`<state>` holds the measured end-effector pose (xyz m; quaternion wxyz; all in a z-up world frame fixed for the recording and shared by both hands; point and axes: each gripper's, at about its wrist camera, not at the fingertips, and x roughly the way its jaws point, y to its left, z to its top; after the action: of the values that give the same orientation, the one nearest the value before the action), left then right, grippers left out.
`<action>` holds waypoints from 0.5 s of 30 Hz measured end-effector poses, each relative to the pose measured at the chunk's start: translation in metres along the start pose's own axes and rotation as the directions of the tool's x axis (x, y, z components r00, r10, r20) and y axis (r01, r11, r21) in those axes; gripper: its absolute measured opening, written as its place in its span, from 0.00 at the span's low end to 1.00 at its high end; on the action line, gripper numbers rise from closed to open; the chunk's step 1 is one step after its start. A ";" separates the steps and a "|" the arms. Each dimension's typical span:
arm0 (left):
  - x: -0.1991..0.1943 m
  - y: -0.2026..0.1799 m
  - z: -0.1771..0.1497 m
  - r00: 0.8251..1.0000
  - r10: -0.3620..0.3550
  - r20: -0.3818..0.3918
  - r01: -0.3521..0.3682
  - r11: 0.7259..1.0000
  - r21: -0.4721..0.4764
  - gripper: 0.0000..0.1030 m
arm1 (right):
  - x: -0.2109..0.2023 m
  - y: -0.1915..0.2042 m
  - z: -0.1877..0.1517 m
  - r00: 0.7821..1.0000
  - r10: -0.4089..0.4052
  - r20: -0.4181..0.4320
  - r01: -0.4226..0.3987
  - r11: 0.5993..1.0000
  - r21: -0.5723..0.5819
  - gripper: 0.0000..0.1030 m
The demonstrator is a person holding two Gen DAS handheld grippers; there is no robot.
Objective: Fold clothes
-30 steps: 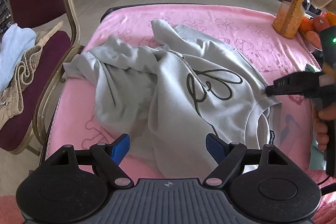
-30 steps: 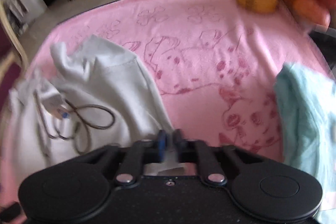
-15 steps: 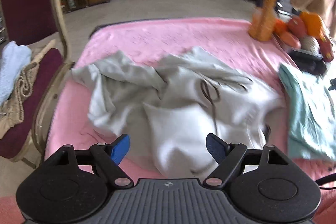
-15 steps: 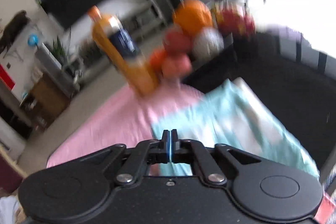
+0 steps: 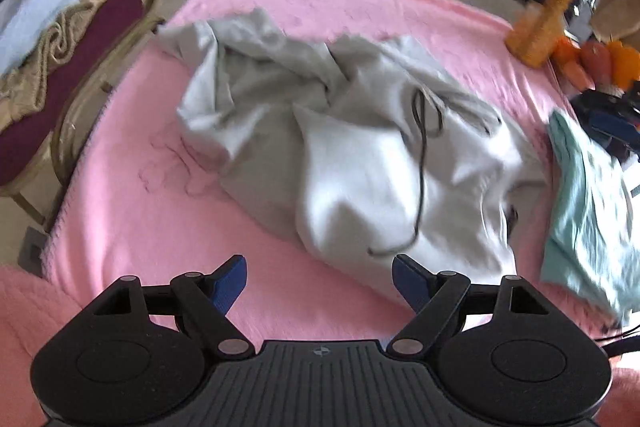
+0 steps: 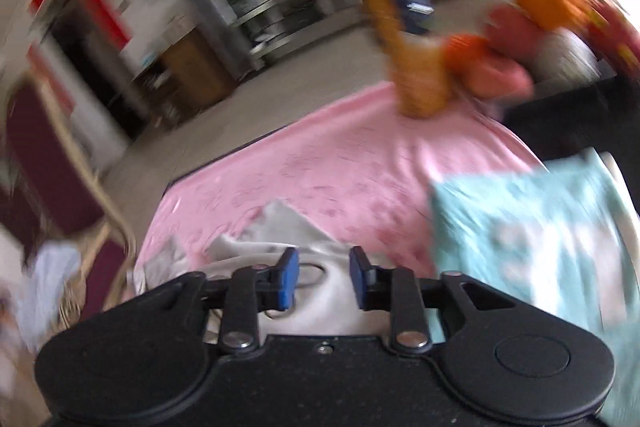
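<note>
Two grippers: both black with blue finger pads, each hand-held, neither holding anything.
Left gripper (image 5: 319, 277): jaws spread wide, empty; poised over the bare near strip of the pink cloth, just short of the sweatshirt's near edge.
Right gripper (image 6: 324, 279): jaws partly apart with a clear gap between the pads, nothing between them; it looks across the sweatshirt toward the far side of the table. View heavily blurred.
Task garment: pale grey cotton sweatshirt with a dark looping line drawing on its front (image 5: 360, 147), lying crumpled and unfolded at the middle of the table; one sleeve bunched toward the far left, body spread toward the near right. In the right wrist view (image 6: 280, 239) only its top shows above the gripper body.
Surface: fluffy pink blanket with faint darker printed figures (image 5: 360, 7), covering the table.
Second garment: light teal cloth (image 5: 588, 195), flat at the right edge of the blanket, just beside the sweatshirt; seen also in the right wrist view (image 6: 532, 239).
Bottle: tall orange juice bottle with a dark label (image 5: 556, 7), upright at the far right corner of the blanket.
Fruit: pile of orange and red fruit (image 5: 596, 61), just right of the bottle.
Chair: maroon-cushioned chair with a gold metal frame (image 5: 104, 27), left of the table, touching or nearly touching its edge.
Chair load: beige knit and pale blue fabrics (image 5: 36, 27) heaped on the seat.
</note>
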<state>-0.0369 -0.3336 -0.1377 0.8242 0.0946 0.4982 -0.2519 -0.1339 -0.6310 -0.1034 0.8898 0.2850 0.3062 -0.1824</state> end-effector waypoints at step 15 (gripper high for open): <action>0.045 0.010 0.032 0.998 -0.032 0.061 0.028 0.997 0.072 0.79 | 0.180 0.003 0.023 0.965 -0.087 -0.248 0.059 0.991 -0.119 0.35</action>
<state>0.0097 -0.3521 -0.1624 0.8316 0.1083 0.4644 -0.2847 0.0115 -0.6701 -0.2043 0.8505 0.2448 0.4370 -0.1602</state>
